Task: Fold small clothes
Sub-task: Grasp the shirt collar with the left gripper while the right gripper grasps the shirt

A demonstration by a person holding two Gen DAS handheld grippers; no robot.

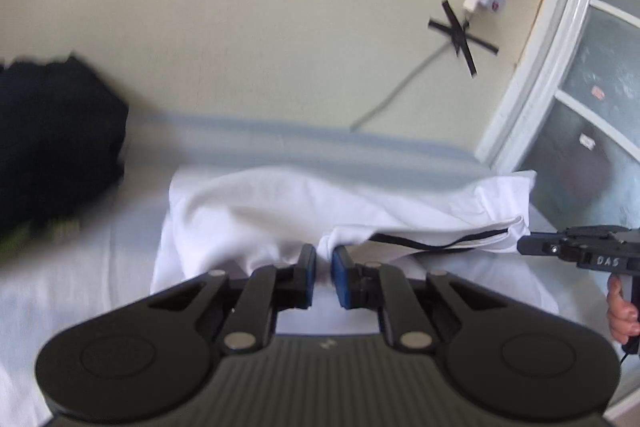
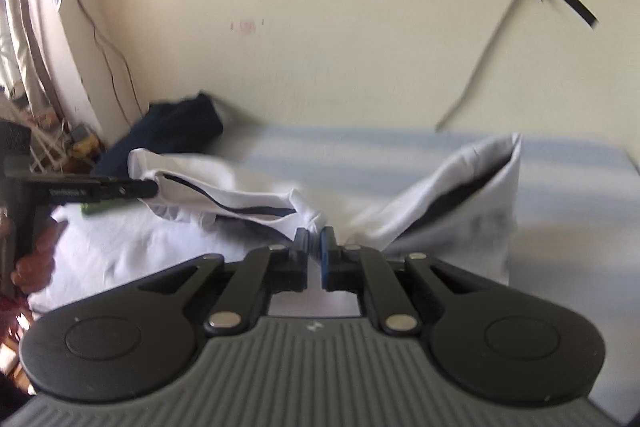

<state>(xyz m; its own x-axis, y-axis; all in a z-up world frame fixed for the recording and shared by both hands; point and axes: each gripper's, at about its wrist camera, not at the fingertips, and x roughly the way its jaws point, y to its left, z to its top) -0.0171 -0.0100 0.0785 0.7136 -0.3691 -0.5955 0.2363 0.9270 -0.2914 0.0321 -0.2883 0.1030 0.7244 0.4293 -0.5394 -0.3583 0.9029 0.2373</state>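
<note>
A bed (image 1: 80,291) with a smooth pale striped sheet carries one soft white garment (image 1: 280,211) with thin black trim, rumpled and lifted at its near edge. One dark folded garment (image 1: 56,147) lies behind. The left gripper (image 1: 323,273) and right gripper (image 2: 315,253), two black rigid tools, each pinch its white cloth.

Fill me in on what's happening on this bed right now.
A person is folding a white garment with a handheld gripper in each hand. The left gripper and the right gripper are each shut on a bunch of its fabric, holding it partly raised off the striped sheet. A dark garment lies bunched against the wall.
</note>
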